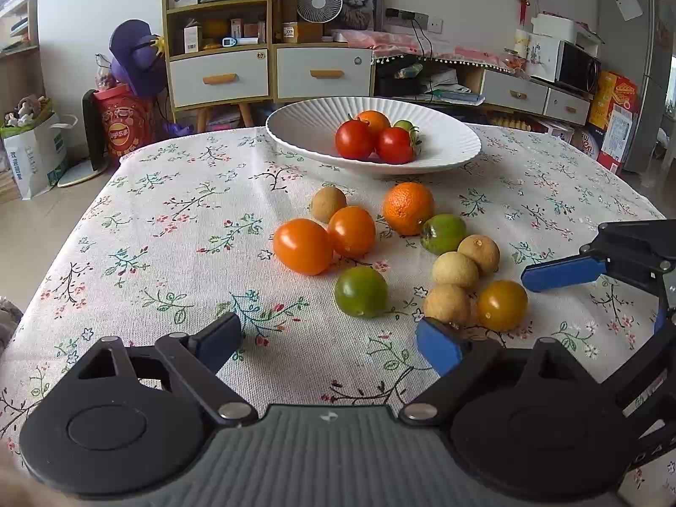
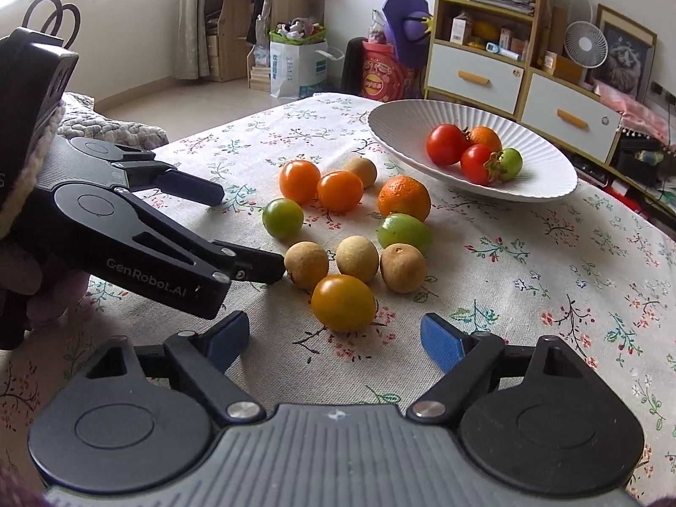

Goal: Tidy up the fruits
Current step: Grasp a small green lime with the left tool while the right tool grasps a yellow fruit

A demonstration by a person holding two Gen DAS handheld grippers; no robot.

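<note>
A white ribbed bowl [image 1: 448, 135] at the table's far side holds two red tomatoes [image 1: 354, 139], an orange one and a green one; it also shows in the right wrist view [image 2: 401, 126]. Loose fruit lies in front of it: two orange tomatoes [image 1: 302, 246], a mandarin [image 1: 408, 208], green tomatoes [image 1: 361, 291], tan longans [image 1: 447, 305] and a yellow tomato [image 1: 502, 305], which also shows in the right wrist view [image 2: 343, 302]. My left gripper [image 1: 329, 340] is open and empty, just short of the green tomato. My right gripper [image 2: 333, 340] is open and empty, just behind the yellow tomato.
The floral tablecloth [image 1: 169, 228] covers the table. My left gripper's body [image 2: 139, 232] reaches in from the left in the right wrist view, its tip beside a longan [image 2: 306, 263]. Shelves, drawers and a fan [image 1: 319, 2] stand behind the table.
</note>
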